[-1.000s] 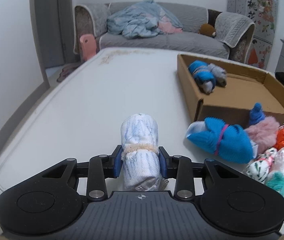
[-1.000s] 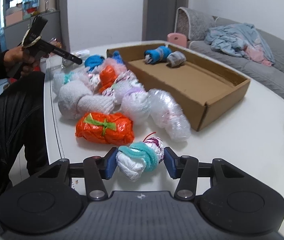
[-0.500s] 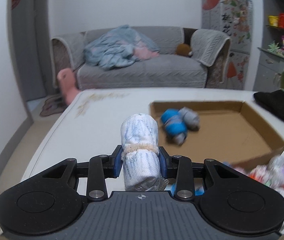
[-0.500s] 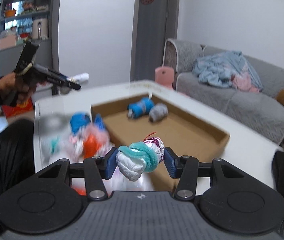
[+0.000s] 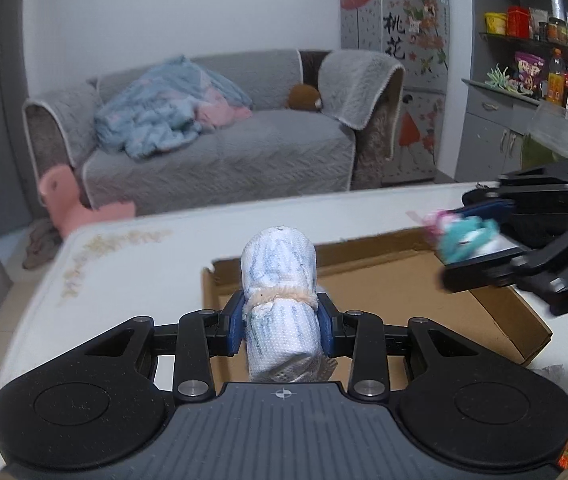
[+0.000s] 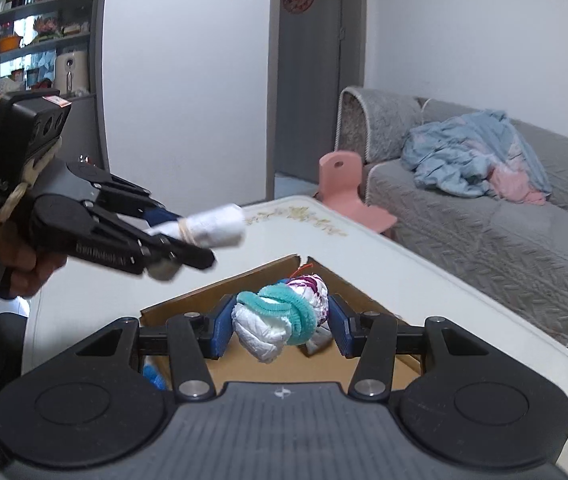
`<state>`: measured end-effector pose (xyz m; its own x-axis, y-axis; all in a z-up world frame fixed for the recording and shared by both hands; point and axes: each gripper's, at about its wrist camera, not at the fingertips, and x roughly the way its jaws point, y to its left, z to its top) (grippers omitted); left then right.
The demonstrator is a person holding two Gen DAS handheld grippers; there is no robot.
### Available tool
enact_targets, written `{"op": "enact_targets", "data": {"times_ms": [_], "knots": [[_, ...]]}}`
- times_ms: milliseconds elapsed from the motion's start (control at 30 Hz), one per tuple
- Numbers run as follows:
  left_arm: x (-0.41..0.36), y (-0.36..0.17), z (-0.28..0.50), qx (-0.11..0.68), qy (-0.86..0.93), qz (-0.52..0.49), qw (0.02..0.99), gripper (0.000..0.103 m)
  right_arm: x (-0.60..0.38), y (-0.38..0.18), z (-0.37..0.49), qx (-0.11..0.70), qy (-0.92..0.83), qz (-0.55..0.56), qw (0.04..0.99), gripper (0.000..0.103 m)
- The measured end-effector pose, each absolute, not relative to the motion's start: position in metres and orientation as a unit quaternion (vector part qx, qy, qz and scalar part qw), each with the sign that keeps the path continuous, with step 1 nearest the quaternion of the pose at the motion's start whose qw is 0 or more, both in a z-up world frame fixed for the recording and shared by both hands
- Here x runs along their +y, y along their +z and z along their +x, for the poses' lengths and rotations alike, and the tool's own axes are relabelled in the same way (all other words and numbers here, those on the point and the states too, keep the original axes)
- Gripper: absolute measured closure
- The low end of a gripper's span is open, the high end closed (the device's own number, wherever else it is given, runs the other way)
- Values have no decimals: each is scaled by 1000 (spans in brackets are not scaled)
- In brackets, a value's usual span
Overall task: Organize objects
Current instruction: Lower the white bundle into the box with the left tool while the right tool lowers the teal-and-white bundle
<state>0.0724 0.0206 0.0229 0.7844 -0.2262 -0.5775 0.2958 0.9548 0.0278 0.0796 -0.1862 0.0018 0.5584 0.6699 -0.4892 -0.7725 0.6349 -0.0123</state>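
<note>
A rolled white sock bundle (image 5: 280,304) with faint blue stripes and a cream band around its middle stands upright at the centre of the left wrist view, clamped between the blue pads of the left gripper (image 5: 280,322). It is held in the air in front of the near left corner of an open cardboard box (image 5: 495,308), which lies on the white worktop (image 5: 124,272).

In the right wrist view, a second bundle (image 6: 280,322), white with purple markings and wrapped in a teal band, sits at lower centre, pinched between the pads of the right gripper (image 6: 280,328) and held above the same cardboard box (image 6: 212,292). The box's floor shows beneath it, and something blue shows at lower left beside the gripper's frame; what it is cannot be told.

Each gripper shows in the other's view. The right gripper enters from the right edge of the left wrist view, blurred, with its teal bundle over the box. The left gripper appears at the left of the right wrist view, gripped by a person's hand (image 6: 0,252).

Behind the worktop stands a grey sofa (image 5: 220,160) with a heap of blue and pink cloth (image 5: 164,116) on it, and a pink stool (image 5: 72,200) at its left end.
</note>
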Motion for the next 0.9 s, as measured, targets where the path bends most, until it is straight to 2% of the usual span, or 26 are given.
{"op": "enact_targets", "data": {"times_ms": [433,900], "knots": [[20,-37,104,399,-148,54,903,61,-161,-43,121,301,431,-159,836,57],[18,-53,132,417,-125,48,899,61,-133,-68,131,331,436,-232,804,57]]}}
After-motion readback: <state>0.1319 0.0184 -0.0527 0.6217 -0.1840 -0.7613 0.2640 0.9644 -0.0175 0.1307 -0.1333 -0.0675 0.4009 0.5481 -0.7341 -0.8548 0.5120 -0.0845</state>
